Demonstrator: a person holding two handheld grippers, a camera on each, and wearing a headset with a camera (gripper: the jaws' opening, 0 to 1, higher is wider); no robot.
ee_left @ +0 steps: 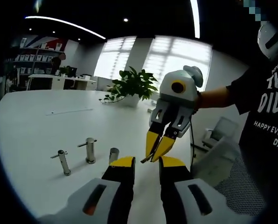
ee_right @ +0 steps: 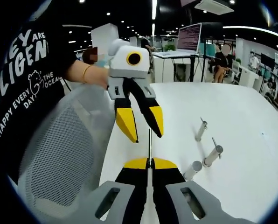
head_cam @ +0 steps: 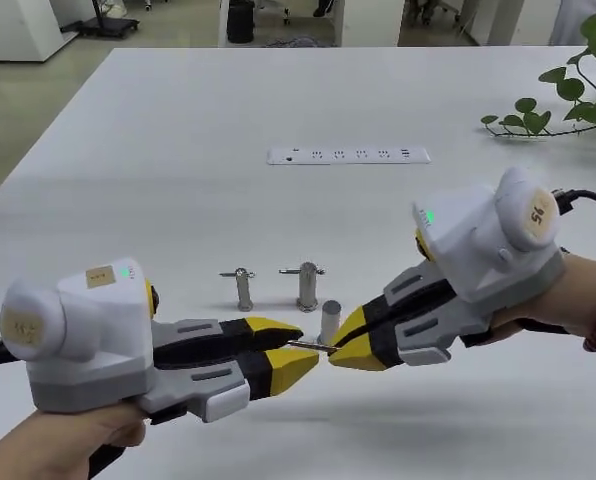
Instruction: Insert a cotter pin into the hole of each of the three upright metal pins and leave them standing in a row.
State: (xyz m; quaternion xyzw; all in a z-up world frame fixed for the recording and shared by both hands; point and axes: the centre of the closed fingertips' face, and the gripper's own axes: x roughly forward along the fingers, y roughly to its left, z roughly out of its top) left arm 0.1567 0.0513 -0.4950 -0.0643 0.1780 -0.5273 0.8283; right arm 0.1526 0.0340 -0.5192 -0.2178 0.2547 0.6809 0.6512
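Pinching the cotter pin [ee_right: 149, 147] in pressed-together jaws, the rt claw [head_cam: 340, 345] points its long axis level at the spread lt claw [ee_right: 146, 136], w/ the bare third metal pin [head_cam: 330, 318] upright on the counter [head_cam: 278, 100] just behind, nearest the rt claw.

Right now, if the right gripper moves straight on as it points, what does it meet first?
Probably the left gripper: its open yellow-tipped jaws stand just beyond the thin metal cotter pin held by the right gripper.
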